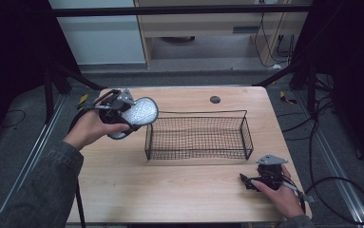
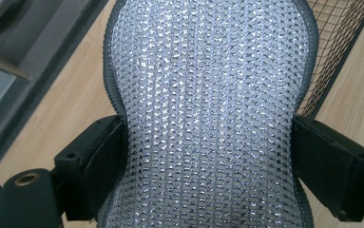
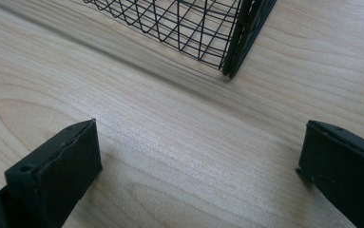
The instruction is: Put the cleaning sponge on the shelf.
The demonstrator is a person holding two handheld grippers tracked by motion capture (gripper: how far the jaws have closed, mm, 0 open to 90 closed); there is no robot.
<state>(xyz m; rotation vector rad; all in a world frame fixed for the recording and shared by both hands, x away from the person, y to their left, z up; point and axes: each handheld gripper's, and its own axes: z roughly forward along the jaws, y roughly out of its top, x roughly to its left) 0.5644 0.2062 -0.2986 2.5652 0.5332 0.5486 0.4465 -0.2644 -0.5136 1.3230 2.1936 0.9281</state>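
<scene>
The table carries one black wire basket a little behind its middle, standing empty. The step in hand looks like a carry: a silver, sequin-covered insole-shaped pad is held in the air over the table's left edge, just outside the basket's left end and above its rim.

The left gripper grips it; in the left gripper view the two black jaws press on either side of the pad's narrow waist, nearly closed, with the broad end reaching out ahead and the basket's mesh showing at the upper right. The pad lies flat between the jaws, sparkling face up.

The next move probably calls for bringing the pad across the rim to hang over the basket's floor before the jaws let go.

The right gripper rests near the table's front right corner, jaws wide apart around bare wood, pointing at the basket's near corner.
</scene>
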